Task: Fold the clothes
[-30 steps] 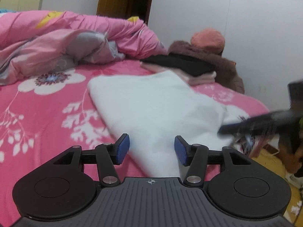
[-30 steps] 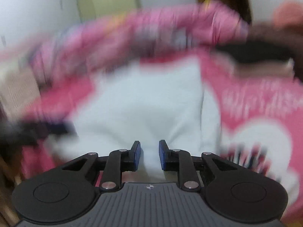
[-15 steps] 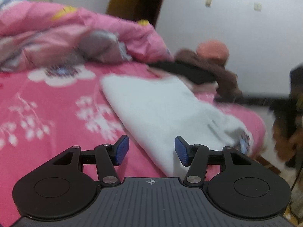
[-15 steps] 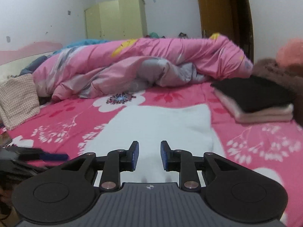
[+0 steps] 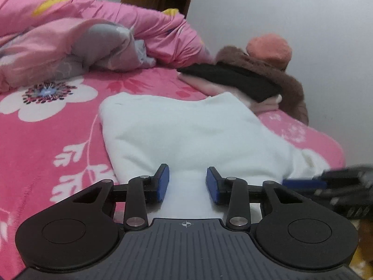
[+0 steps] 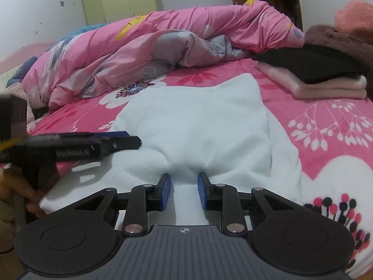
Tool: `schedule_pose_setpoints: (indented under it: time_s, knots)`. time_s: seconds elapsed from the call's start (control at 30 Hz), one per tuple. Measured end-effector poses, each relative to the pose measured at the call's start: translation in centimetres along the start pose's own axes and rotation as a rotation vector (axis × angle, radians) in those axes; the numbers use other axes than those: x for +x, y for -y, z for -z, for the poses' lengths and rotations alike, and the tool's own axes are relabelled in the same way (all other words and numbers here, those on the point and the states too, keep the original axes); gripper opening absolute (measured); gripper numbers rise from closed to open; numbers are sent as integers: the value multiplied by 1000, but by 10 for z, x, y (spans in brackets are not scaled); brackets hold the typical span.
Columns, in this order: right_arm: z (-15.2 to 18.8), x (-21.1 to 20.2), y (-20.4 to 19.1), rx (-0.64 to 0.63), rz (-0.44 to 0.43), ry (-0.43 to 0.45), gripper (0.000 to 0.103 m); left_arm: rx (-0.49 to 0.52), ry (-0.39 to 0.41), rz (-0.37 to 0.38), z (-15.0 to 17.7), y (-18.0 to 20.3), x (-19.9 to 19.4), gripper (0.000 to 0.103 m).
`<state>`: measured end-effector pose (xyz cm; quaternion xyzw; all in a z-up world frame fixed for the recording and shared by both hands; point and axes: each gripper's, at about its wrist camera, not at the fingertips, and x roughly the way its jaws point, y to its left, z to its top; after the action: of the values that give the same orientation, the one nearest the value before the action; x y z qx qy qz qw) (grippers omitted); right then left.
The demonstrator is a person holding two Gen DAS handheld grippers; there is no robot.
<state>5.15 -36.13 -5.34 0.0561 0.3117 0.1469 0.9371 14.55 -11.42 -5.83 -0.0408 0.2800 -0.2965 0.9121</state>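
A white garment (image 5: pixel 186 128) (image 6: pixel 198 121) lies folded lengthwise on the pink flowered bed sheet (image 5: pixel 46 140). My right gripper (image 6: pixel 184 192) is shut on its near edge, and the cloth puckers around the blue pads. My left gripper (image 5: pixel 187 183) sits at the same near edge, further left. Its jaws are closing with white cloth between them, and the pads stand a little wider than the right ones. The right wrist view shows the left gripper (image 6: pixel 136 141) side-on over the garment's left part. The right gripper (image 5: pixel 289 183) shows blurred at the right of the left wrist view.
A crumpled pink and grey quilt (image 6: pixel 163 46) fills the far side of the bed. A stack of folded clothes (image 6: pixel 326 79) with a black piece on top lies at the far right, beside a brown furry coat (image 5: pixel 279 77) and an orange hat (image 5: pixel 268 49). The bed's edge (image 5: pixel 335 149) drops off at the right.
The left gripper has come back over the garment's near edge and its jaws have narrowed. The right gripper has moved in close, and cloth now puckers at its pads.
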Motion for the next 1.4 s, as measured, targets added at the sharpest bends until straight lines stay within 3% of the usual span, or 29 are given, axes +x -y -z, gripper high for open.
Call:
schedule_pose_setpoints:
  time_s: [0.17, 0.3, 0.43, 0.53, 0.6, 0.7, 0.73, 0.77, 0.83, 0.97, 1.07, 1.2, 1.23, 1.33, 1.4]
  knots:
    - [1, 1, 2, 17, -13, 23, 27, -7, 53, -48, -47, -16, 7, 37]
    - [3, 0, 4, 27, -23, 34, 28, -84, -90, -129, -49, -51, 67, 40]
    - [-10, -5, 6, 52, -38, -2, 29, -41, -113, -185, -57, -34, 63, 40]
    - [-38, -19, 10, 75, -71, 75, 29, -43, -135, -207, -58, -33, 67, 40]
    - [-53, -20, 11, 49, -46, 129, 29, -53, -148, -212, -62, -33, 68, 40]
    - [-51, 12, 21, 66, 1, 60, 29, -69, -167, -217, -67, -40, 73, 40]
    - [-42, 31, 28, 89, 3, -11, 29, -64, -170, -217, -67, -40, 74, 40]
    - [-35, 39, 32, 96, -15, -17, 29, -60, -173, -218, -67, -40, 74, 40]
    - [-51, 34, 29, -11, -25, -66, 30, -52, -180, -219, -68, -40, 75, 40]
    - [-105, 26, 31, -30, -10, -78, 32, -55, -189, -222, -70, -39, 75, 40]
    - [-129, 45, 35, -37, 20, -39, 32, -56, -192, -224, -70, -38, 75, 41]
    - [-110, 117, 59, 56, -20, -238, 33, -64, -195, -218, -71, -38, 76, 41]
    - [-108, 120, 60, 34, -28, -204, 33, -65, -194, -215, -70, -38, 76, 41]
    - [-130, 119, 58, 44, -11, -272, 34, -61, -190, -208, -70, -39, 76, 41]
    - [-144, 123, 56, 30, 8, -257, 34, -69, -191, -204, -70, -41, 76, 41]
